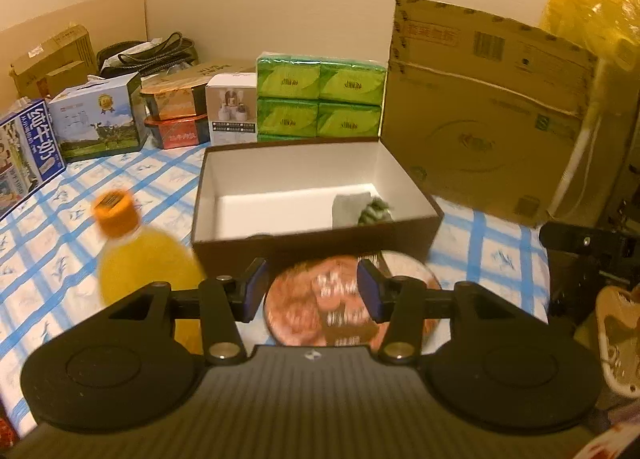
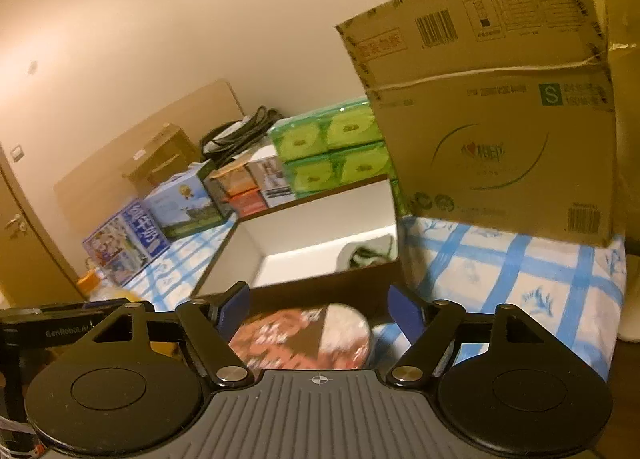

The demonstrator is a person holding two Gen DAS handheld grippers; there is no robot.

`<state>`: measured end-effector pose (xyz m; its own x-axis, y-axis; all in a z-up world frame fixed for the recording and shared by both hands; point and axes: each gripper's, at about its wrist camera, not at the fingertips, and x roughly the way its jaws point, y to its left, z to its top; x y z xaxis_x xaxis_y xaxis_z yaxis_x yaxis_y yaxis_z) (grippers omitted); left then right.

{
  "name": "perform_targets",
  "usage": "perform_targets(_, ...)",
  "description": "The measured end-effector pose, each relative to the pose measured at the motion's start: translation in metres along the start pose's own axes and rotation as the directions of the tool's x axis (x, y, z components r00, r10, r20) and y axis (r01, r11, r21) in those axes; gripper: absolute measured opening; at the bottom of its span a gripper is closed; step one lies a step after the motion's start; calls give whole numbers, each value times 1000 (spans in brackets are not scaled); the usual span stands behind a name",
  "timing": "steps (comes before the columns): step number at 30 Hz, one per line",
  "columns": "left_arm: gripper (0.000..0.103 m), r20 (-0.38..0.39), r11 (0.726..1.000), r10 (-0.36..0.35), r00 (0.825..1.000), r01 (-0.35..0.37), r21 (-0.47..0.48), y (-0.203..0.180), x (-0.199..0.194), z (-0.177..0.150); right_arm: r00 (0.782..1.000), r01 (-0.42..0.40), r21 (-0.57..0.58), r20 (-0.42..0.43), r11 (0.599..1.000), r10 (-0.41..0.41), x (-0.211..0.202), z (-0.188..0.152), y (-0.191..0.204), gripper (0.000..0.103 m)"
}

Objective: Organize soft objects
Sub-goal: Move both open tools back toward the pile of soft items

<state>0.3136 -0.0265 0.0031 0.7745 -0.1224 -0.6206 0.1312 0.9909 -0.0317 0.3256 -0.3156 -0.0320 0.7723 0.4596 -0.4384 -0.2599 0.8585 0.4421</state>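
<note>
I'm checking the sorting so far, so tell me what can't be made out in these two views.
- Soft bundle in the open box: left wrist view, the near wall hides its lower part; grey and green, item unclear.
- Round printed lid: both views, motion blur, print unreadable; left gripper covers its near edge.
- Orange-capped bottle: left wrist view, blurred; base behind the gripper body.
- Box floor: right wrist view, mostly behind the near wall.

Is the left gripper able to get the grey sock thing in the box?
Probably yes. The left gripper is open and empty, the box has no lid, and the grey soft bundle lies uncovered by the front wall. It must lift over the round lidded container.
</note>
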Motion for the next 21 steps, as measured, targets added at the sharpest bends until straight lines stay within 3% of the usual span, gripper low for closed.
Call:
perform_targets(11, 52, -15, 1000, -1, 1000, 1, -27, 23, -71, -51, 999, 42, -20, -22, 999, -43, -59, -52, 36, 76)
perform_targets(21, 54, -63, 996, 14, 998, -19, -84, 42, -104, -99, 996, 11, -33, -90, 999, -14, -85, -98, 67, 76)
